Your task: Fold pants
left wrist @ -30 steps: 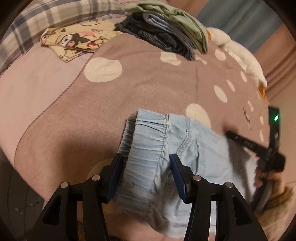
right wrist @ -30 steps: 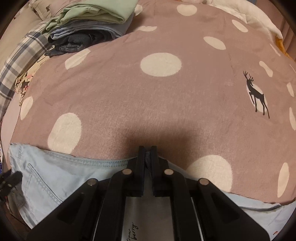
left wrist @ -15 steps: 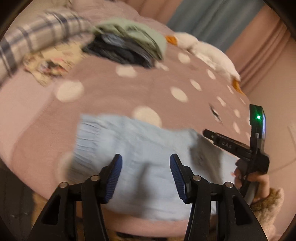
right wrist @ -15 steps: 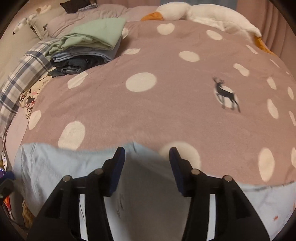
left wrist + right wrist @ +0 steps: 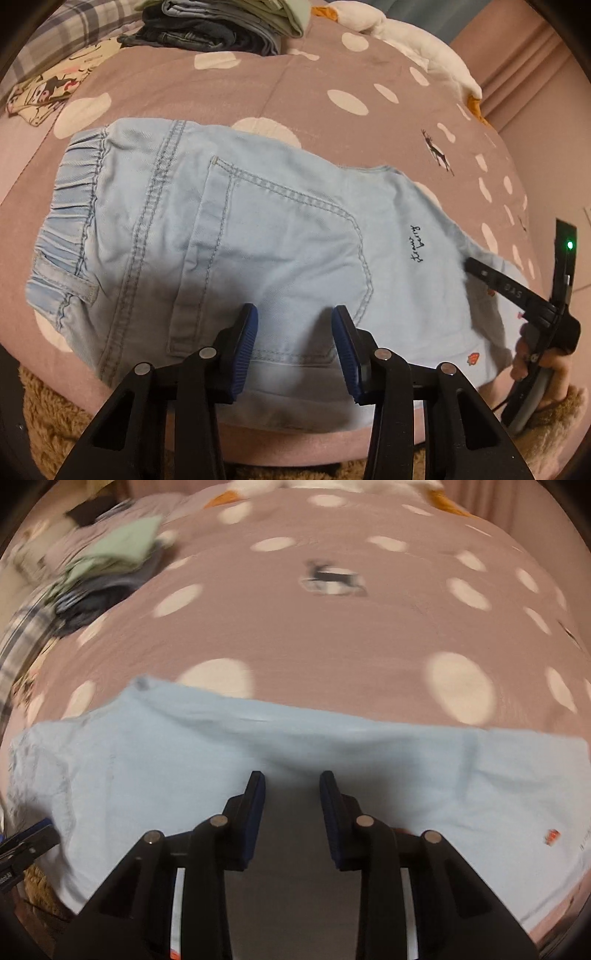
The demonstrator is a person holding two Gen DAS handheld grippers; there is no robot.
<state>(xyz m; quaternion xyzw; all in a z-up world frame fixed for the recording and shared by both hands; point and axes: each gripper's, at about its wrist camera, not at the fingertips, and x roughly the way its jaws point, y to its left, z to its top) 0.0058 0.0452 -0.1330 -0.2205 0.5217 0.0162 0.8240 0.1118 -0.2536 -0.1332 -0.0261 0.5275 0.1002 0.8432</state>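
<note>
Lying flat on the bed (image 5: pixel 229 92), the pants (image 5: pixel 258 229) look folded lengthwise already, 1 leg on the other, with the back pocket up and the elastic waistband at the left of the left wrist view. The legs run off to the right, so I judge the crosswise folds are yet to be made, and then perhaps a place on the stack (image 5: pixel 221 26) of folded clothes at the far side.

The left tool (image 5: pixel 291 314) hovers over the pocket, its jaws partly apart and closing, no cloth pinched between them. The right tool (image 5: pixel 290 775) is over the leg part, jaws also partly apart and closing, holding nothing; that view is blurred.
</note>
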